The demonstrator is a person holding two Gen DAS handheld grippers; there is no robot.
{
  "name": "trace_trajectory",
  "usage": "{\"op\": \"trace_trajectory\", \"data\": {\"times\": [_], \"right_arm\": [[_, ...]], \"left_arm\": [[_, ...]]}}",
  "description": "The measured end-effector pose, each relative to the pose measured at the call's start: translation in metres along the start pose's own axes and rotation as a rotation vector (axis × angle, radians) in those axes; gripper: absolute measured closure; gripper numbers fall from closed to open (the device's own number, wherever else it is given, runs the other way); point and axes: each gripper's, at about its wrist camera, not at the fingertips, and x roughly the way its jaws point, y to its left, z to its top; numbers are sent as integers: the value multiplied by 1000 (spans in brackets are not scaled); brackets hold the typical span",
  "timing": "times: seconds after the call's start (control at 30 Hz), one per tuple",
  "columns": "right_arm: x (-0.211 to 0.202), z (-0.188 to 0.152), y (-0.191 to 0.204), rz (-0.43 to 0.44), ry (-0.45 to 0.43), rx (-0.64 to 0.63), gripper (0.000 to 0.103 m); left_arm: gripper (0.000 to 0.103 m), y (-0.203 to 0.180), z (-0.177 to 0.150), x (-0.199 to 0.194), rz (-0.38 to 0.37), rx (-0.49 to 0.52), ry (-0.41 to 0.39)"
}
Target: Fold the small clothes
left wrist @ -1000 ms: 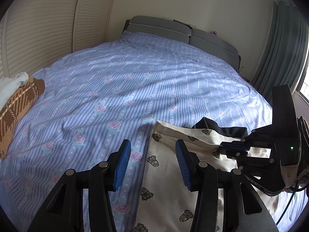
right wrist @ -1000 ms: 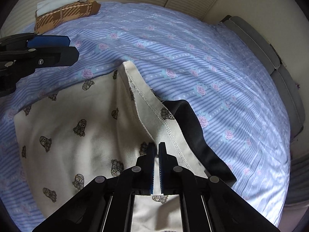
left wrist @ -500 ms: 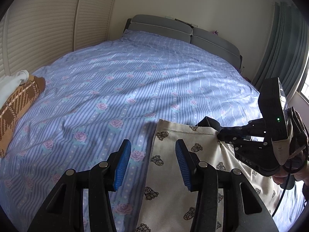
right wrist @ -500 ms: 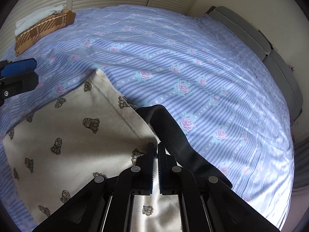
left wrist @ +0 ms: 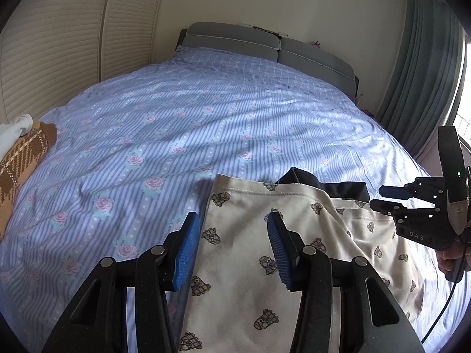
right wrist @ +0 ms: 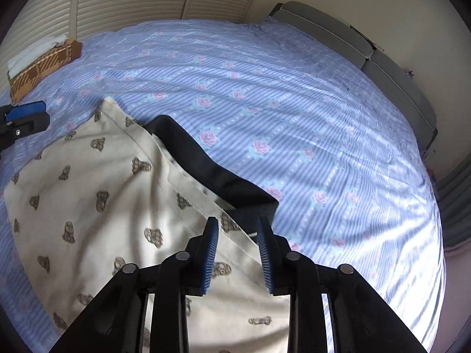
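A cream garment [left wrist: 250, 253] printed with small brown figures lies on the bed, with a black band [left wrist: 338, 188] at its far edge. It also shows in the right wrist view [right wrist: 97, 200], where the black band [right wrist: 217, 173] curves along its right side. My left gripper [left wrist: 232, 235] is open and empty above the garment's left part. My right gripper [right wrist: 237, 247] is open over the garment's folded edge near the band, holding nothing. It shows at the right in the left wrist view [left wrist: 388, 198].
The bed [left wrist: 206, 117] has a blue striped sheet with pink roses. A brown plaid folded cloth [left wrist: 20, 158] with a white cloth [left wrist: 11, 129] on it lies at the bed's left edge. A grey headboard [left wrist: 265, 47] stands at the far end. Curtains [left wrist: 426, 73] hang at the right.
My right gripper has opened and let go of the garment's edge, which now lies folded over on the bed. The left gripper stays open in place.
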Motion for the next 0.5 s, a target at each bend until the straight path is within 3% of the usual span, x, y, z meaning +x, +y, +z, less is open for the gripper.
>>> {"op": "trace_trajectory", "data": {"times": [0.23,0.5], "right_arm": [[9,-9,10,61,21,-125,75],[19,5,22,101,45,-279,75]], "left_arm": [[56,-9,-5,7,-1,26,15],[56,-7,-6,10,3,23,20]]}}
